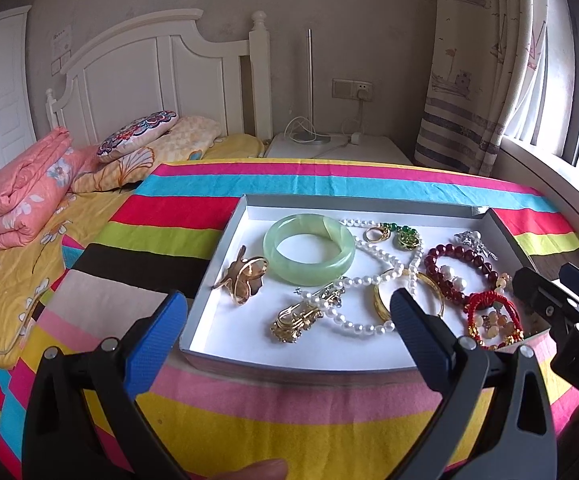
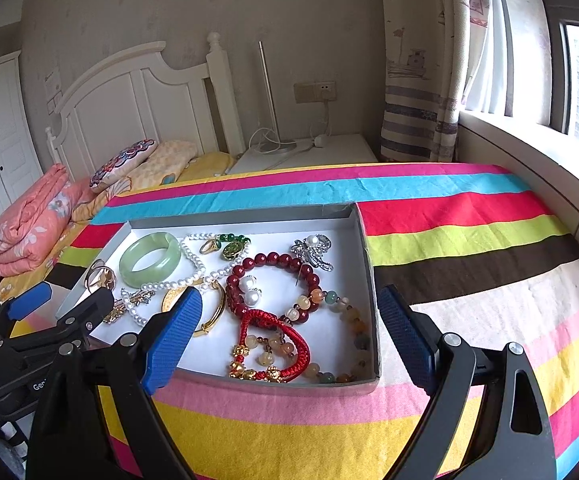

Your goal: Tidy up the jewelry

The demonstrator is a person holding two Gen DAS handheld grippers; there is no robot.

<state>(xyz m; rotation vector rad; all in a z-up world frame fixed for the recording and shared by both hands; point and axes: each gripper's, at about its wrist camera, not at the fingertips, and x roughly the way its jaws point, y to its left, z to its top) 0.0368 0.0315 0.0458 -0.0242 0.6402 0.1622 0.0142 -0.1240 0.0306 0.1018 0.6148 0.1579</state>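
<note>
Jewelry heaped in a shallow white tray [image 2: 363, 248] on striped cloth [image 2: 469, 240]. Left gripper [image 1: 289, 312] and right gripper [image 2: 289, 332] both spread wide, empty, hovering at near edge. Nearest: red cord bracelet [image 2: 277, 344], soft, light, probably snag-prone. Farther left: green bangle [image 1: 309, 248], stiff, slick, likely brittle; best pinched across its band.

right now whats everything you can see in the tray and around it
tray: 1, grey, on striped cloth
jade bangle: 1, pale green, tray's far left
pearl necklace: 1, white, tray middle
gold bangle: 1, under pearls
dark red bead bracelet: 1, right half
red cord bracelet: 1, near right
silver brooch: 1, far right
striped cloth: 1, multicoloured
folded quilt: 1, pink, on bed
left gripper: open
right gripper: open
</note>
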